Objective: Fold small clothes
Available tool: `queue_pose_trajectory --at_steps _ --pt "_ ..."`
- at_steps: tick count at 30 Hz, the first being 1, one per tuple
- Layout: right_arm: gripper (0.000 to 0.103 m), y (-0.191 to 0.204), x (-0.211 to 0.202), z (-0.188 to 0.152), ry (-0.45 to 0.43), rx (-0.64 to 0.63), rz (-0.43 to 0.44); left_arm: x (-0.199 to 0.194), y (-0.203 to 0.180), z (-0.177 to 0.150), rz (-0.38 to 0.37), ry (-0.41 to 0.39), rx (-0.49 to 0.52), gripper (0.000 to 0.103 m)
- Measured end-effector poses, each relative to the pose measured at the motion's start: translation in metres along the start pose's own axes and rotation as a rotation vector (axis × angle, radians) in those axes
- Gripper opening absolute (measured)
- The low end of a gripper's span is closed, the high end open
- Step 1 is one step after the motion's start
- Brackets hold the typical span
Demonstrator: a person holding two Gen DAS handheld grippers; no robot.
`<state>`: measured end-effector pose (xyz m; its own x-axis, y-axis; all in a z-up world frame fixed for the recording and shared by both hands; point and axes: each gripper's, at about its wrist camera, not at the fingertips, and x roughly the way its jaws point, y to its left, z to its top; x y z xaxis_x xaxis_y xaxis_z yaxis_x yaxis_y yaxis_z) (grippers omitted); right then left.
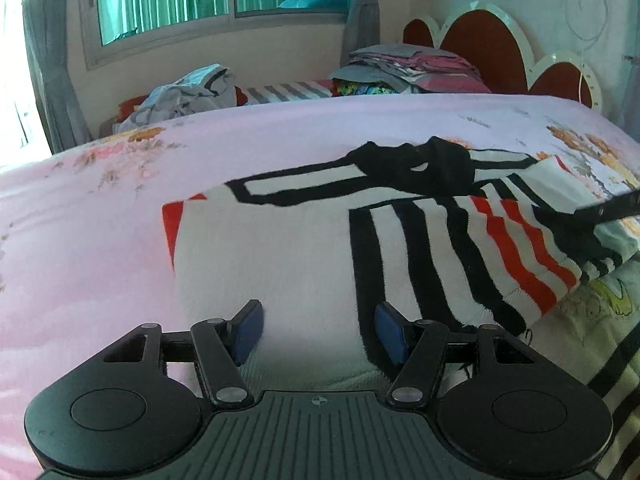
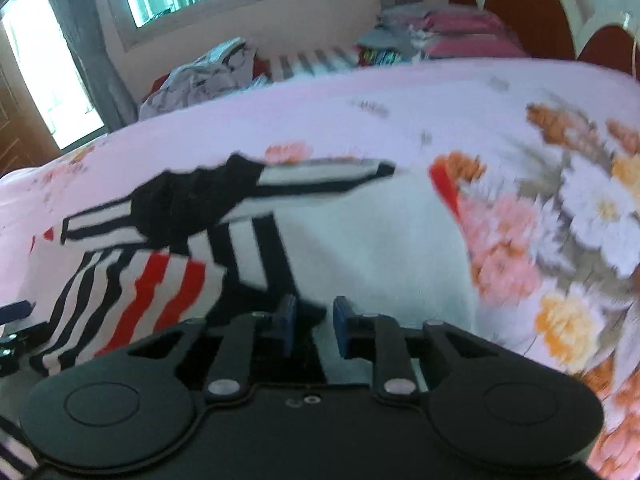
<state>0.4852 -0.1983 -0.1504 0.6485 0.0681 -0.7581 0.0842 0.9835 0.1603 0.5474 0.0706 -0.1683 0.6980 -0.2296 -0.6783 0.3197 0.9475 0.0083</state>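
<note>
two tongs (image 1: 318,330) (image 2: 314,326), one striped garment (image 1: 304,248)

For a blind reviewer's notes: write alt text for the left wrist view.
The left gripper, jaws open, hovers over the near edge of a white knit garment with black and red stripes, spread on a pink floral bedsheet. Behind it lie piled clothes beneath a window.

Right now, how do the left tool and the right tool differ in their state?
The left tool has its jaws spread wide; the right tool has them nearly together. The left tool grips nothing; the right tool seems to pinch the striped garment, though blur leaves this unsure. Both point over that garment on the floral bedsheet.
</note>
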Motion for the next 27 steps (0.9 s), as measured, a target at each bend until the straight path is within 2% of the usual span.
queue_pose_trajectory --at_steps 1,2,4,5,7,8,9,11,13,14,16,18,20,27 --pt "0.017 0.004 0.004 0.002 0.011 -0.008 0.025 0.000 0.001 -0.001 0.001 0.000 -0.002 0.062" --pt "0.006 0.006 0.007 0.000 0.004 -0.031 0.016 -0.001 0.002 -0.001 0.016 0.001 0.007 0.062" --pt "0.003 0.009 0.005 0.002 -0.025 -0.062 -0.059 0.000 0.003 -0.007 0.066 0.005 0.054 0.062" --pt "0.000 0.007 0.005 0.001 -0.025 -0.071 -0.104 -0.001 0.006 -0.009 0.063 0.001 0.057 0.062" --pt "0.001 0.002 0.003 0.002 0.003 -0.057 -0.110 -0.004 0.012 -0.009 0.048 0.003 0.030 0.062" --pt "0.002 0.004 -0.004 0.003 -0.006 -0.062 -0.113 -0.008 0.011 -0.006 0.063 0.004 0.026 0.062" --pt "0.006 0.009 -0.014 0.003 -0.051 -0.078 -0.117 -0.014 0.008 -0.002 0.071 -0.018 0.030 0.062" --pt "0.017 0.021 -0.031 0.001 -0.118 -0.105 -0.060 -0.028 0.000 0.003 0.035 -0.083 0.012 0.062" --pt "0.016 0.038 -0.028 -0.003 -0.093 -0.126 0.016 -0.029 -0.013 0.006 -0.020 -0.082 -0.022 0.062" --pt "0.016 0.047 -0.023 -0.007 -0.076 -0.151 0.027 -0.026 -0.020 0.005 -0.030 -0.074 -0.018 0.062" --pt "0.017 0.059 -0.011 -0.015 -0.052 -0.195 -0.004 -0.016 -0.029 0.000 -0.014 -0.036 -0.016 0.062" --pt "0.018 0.055 -0.007 -0.020 -0.053 -0.178 -0.047 -0.008 -0.021 -0.010 -0.005 0.009 -0.076 0.062" --pt "0.017 0.047 -0.002 -0.023 -0.032 -0.168 -0.076 -0.011 -0.010 -0.020 -0.032 -0.020 -0.131 0.062" --pt "0.019 0.042 -0.004 -0.017 0.004 -0.175 -0.075 -0.018 -0.019 -0.017 0.031 -0.002 -0.087 0.062"
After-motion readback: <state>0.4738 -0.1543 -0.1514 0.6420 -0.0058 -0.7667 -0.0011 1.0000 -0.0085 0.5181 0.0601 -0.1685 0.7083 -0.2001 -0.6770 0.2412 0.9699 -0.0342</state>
